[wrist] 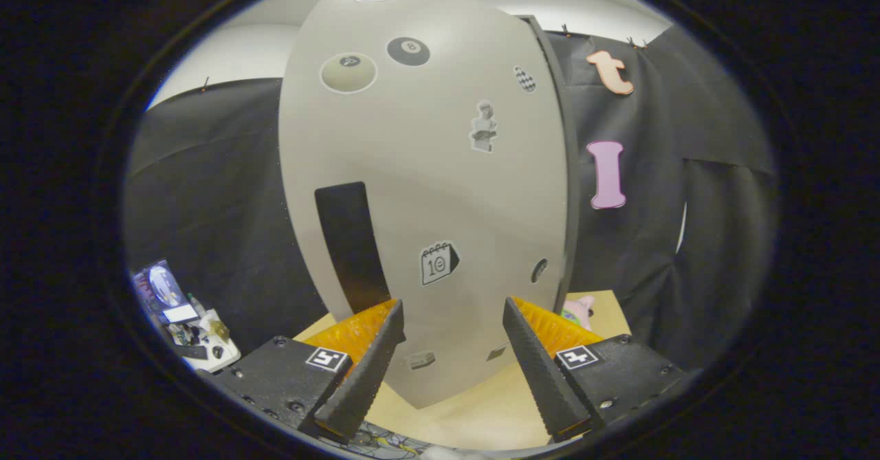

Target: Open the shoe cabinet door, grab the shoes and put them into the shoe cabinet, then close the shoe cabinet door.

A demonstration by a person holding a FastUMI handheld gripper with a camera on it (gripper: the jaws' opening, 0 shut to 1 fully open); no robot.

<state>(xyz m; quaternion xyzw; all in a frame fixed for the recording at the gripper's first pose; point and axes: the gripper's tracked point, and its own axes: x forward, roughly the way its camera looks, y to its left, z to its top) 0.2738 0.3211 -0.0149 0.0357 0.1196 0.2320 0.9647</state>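
Your hand-held gripper (454,309) points straight at the cabinet (426,185), its fingers spread wide with nothing between them. The cabinet stands upright on the pale surface (474,415), just ahead of the fingertips, and its door (440,171) faces you. The door looks shut or nearly shut; a dark edge (560,171) runs down the cabinet's right side, and you cannot tell whether that is a gap or the frame. A tall dark slot (349,247) sits low on the door, left of its middle, just above and beyond your left finger (368,364). Stickers dot the door: two billiard balls (377,62) near the top, a small figure (484,126) right of centre, and a calendar (438,263) low down, above the space between your fingers. Right of the cabinet's foot, just past your right finger (540,367), a pink and green thing (579,309) peeks out; you cannot tell what it is. Left of the cabinet, well apart from it, a cluster of small devices (185,315) lies at the surface's edge.
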